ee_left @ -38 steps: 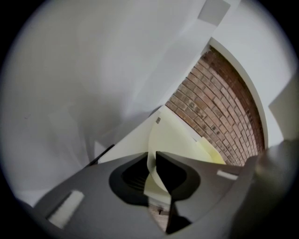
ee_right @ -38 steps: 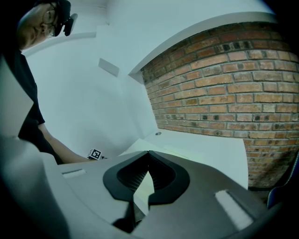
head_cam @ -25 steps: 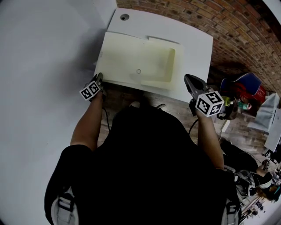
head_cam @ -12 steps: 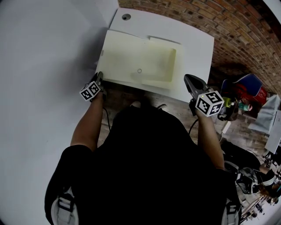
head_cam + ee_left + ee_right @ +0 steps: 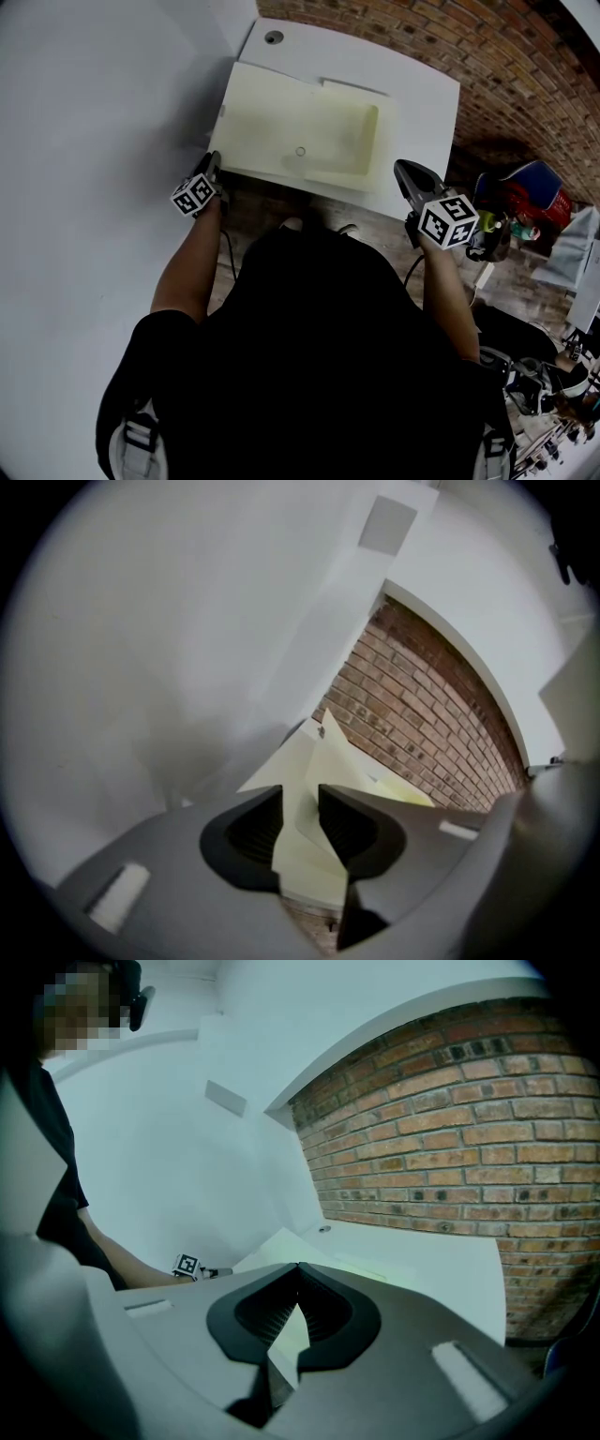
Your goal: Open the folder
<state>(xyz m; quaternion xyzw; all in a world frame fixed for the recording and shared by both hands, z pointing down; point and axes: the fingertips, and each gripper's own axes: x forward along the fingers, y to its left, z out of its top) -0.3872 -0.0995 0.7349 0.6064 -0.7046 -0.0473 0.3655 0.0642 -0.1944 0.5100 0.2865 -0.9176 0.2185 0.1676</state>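
Observation:
A pale yellow folder (image 5: 300, 131) lies on the white table (image 5: 422, 103), with a smaller pale sheet on its right half. My left gripper (image 5: 214, 169) is at the folder's near left corner. In the left gripper view its jaws (image 5: 300, 799) are shut on the edge of the folder's cover (image 5: 328, 761), which rises between the pads as a lifted flap. My right gripper (image 5: 403, 173) hovers off the table's near right edge, apart from the folder. Its jaws (image 5: 298, 1269) are shut with nothing in them, and the folder (image 5: 281, 1244) shows beyond them.
A white wall (image 5: 94, 112) runs close along the table's left side and a brick wall (image 5: 525, 66) stands behind it. A round cable hole (image 5: 274, 37) sits at the table's far left. A red and blue bag (image 5: 525, 187) and clutter lie on the floor at right.
My left gripper has risen a little with the folder's cover edge in it. The right gripper has stayed where it was.

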